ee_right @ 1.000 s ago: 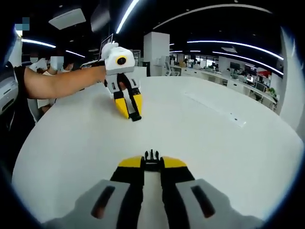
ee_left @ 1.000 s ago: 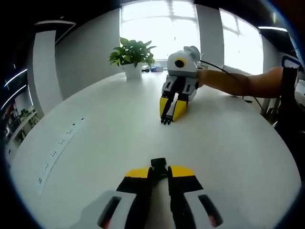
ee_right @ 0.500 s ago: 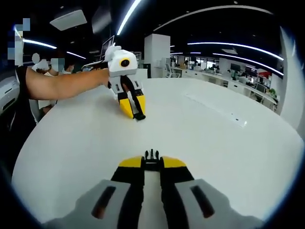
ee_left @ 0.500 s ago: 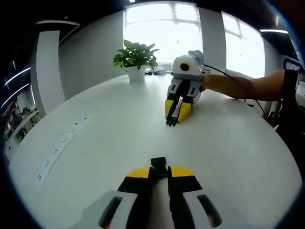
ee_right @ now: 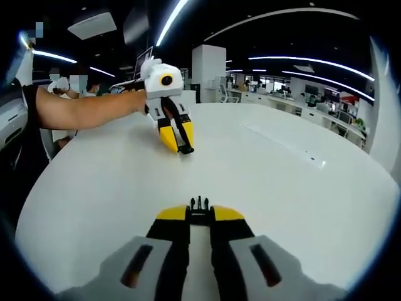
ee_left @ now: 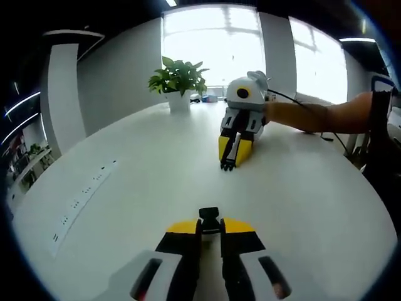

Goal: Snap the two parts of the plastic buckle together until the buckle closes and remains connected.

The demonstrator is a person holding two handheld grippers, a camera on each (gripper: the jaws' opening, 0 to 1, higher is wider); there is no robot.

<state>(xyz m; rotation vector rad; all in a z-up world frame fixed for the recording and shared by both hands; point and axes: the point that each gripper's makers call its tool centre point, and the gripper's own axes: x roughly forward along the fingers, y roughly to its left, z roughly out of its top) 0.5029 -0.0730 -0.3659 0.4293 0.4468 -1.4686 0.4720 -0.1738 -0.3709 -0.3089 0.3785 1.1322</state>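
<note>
A wide white table spreads out ahead of both grippers, and each of them hangs just above it. In the left gripper view a window glows beyond the far edge of the table, and a potted plant stands on the table far ahead and a little left of that gripper's jaws. In the right gripper view an open office with long ceiling lights lies past the table.

The left gripper has its jaws pressed in on a black buckle part with a square end, which pokes out just past the yellow tips. The right gripper is likewise closed on a black buckle part with prongs, the prongs pointing forward.

The two grippers face each other, well apart across the table. From the left gripper view the right gripper sits ahead and slightly right, held by a bare forearm, its pronged piece at the tips. From the right gripper view the left gripper sits ahead and slightly left, a second forearm behind it.
</note>
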